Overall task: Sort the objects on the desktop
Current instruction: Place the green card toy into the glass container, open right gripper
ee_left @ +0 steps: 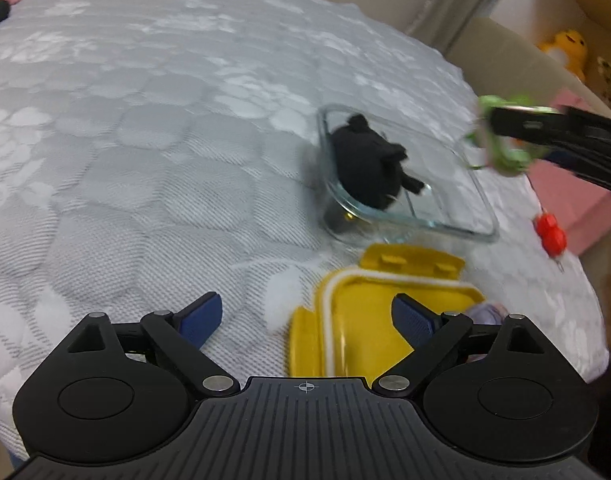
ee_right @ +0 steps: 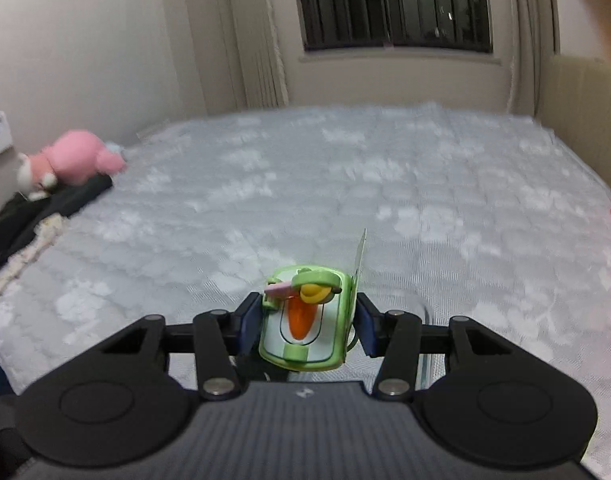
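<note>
Right gripper (ee_right: 307, 322) is clamped on a small green toy (ee_right: 303, 316), its blue pads pressed against both sides. No earlier view is available for comparison. Seen from the right wrist, the toy has a white face panel with an orange tongue-shaped piece, a yellow knob and a pink tab near the top; a thin tag stands up from its right edge. No writing on the toy or the tag can be read. From the left wrist view, the same toy (ee_left: 501, 140) is carried above the far right corner of a clear glass container (ee_left: 445, 220), with a cord hanging from it that ends in red beads (ee_left: 550, 232).

Left gripper (ee_left: 305, 320) has its jaws standing wide apart with nothing between the blue pads (ee_left: 203, 320). It hovers over the grey quilted mattress (ee_left: 145, 140), directly above a yellow lid (ee_left: 365, 320) with a white seal, lying just beside the container. A black soft object (ee_left: 369, 164) sits inside the container, against its left wall.

A pink plush toy (ee_right: 75, 160) lies at the far left edge of the mattress, on dark fabric (ee_right: 45, 204). A barred window (ee_right: 393, 4) is on the back wall. No brand marks or labels are legible in either view.
</note>
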Demonstrator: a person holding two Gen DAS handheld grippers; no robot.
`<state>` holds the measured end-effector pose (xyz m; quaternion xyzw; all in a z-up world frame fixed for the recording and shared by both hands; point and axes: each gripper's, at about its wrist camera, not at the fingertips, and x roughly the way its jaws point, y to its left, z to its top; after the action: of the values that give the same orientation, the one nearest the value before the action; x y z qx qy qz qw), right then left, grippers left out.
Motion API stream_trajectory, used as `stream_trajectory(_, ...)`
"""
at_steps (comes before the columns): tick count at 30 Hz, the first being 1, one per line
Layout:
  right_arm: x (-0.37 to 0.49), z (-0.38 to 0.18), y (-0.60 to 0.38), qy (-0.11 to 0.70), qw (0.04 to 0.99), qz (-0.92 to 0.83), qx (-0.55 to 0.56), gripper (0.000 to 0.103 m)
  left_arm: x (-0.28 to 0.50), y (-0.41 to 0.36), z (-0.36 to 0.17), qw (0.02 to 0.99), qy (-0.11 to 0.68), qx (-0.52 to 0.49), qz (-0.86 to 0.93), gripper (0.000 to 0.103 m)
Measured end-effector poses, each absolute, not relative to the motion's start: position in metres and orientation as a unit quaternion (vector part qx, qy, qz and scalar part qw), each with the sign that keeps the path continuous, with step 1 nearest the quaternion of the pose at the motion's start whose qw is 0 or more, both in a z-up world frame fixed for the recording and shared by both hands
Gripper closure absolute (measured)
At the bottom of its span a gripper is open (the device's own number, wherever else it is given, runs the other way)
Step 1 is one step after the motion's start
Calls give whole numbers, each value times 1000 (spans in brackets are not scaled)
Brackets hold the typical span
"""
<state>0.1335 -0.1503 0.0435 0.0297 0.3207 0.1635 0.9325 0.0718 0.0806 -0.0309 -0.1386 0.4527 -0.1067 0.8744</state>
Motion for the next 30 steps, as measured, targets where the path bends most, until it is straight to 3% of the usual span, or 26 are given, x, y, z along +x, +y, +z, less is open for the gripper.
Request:
stream_trajectory(10,163,-15,-145,427,891,148,48,50,78,87,-43,859,476,-158,-105,7)
stream_trajectory(14,157,-8,-152,420,894,148,55,30,80,87,-45,857,478,-159,-105,6)
stream_trajectory(16,153,0,-156,394,908,136,54,31,80,85,-45,857,479,-158,-107,5)
stream_trajectory(21,157,-4,-150,379,917,123,27,65,79,83,-45,856,480,-155,-110,5)
stream_trajectory(26,171,-31,-146,434,887,146,52,70,79,81,-45,856,481,-152,-111,5)
stream_trajectory(30,164,-24,-157,429,887,150,74,67,79,83,-45,855,483,-153,-108,4)
